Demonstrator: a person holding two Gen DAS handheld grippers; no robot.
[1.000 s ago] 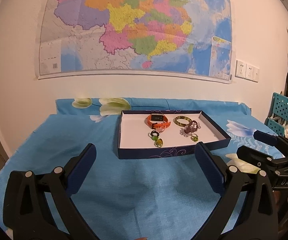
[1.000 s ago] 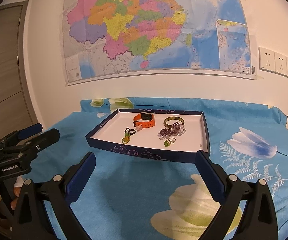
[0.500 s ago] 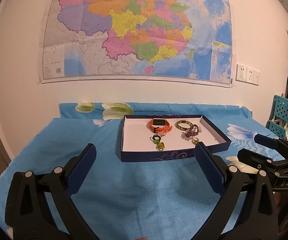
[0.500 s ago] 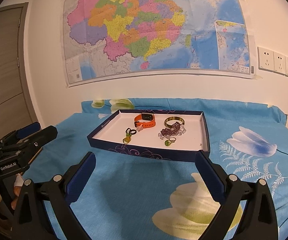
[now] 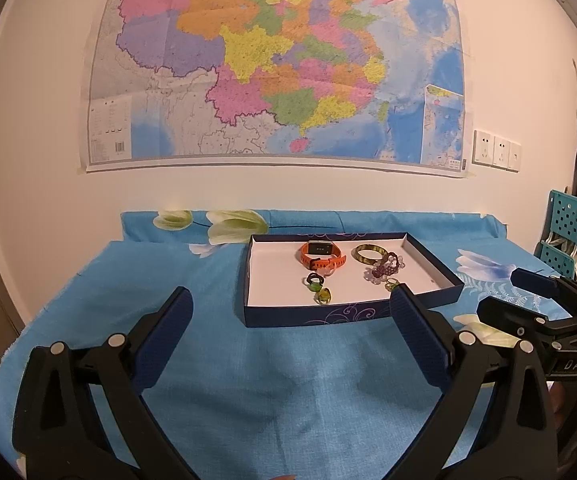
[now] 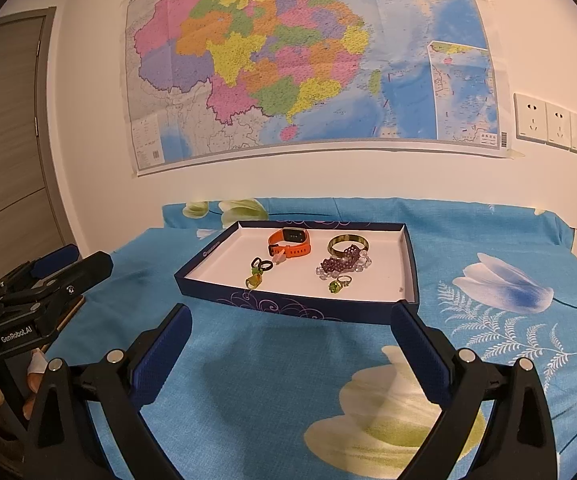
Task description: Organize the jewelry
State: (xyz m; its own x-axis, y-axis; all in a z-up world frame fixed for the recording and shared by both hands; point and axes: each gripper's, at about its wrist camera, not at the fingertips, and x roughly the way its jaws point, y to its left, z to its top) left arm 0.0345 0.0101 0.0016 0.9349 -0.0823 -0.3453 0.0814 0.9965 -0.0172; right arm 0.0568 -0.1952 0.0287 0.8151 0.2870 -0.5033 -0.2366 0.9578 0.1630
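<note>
A dark blue tray (image 5: 348,314) with a white floor sits on the blue flowered cloth. In it lie an orange watch (image 5: 322,258), a green bangle (image 5: 369,254), a purple bead bracelet (image 5: 384,270) and three small rings (image 5: 323,295). My left gripper (image 5: 288,300) hangs open in front of the tray, holding nothing. From the right wrist I see the same tray (image 6: 296,308), watch (image 6: 290,244), bangle (image 6: 348,244) and beads (image 6: 342,264). My right gripper (image 6: 291,316) is open and short of the tray's front wall. Each gripper shows at the other view's edge.
The cloth (image 5: 268,380) covers the table up to a white wall with a large map (image 5: 280,60) and sockets (image 5: 496,154). A teal perforated basket (image 5: 568,232) stands at the right. A wooden door (image 6: 4,120) is at the left.
The tray has slipped slightly lower in the left wrist view, as that camera tilted up a little. Both grippers stay open and the jewelry has not moved.
</note>
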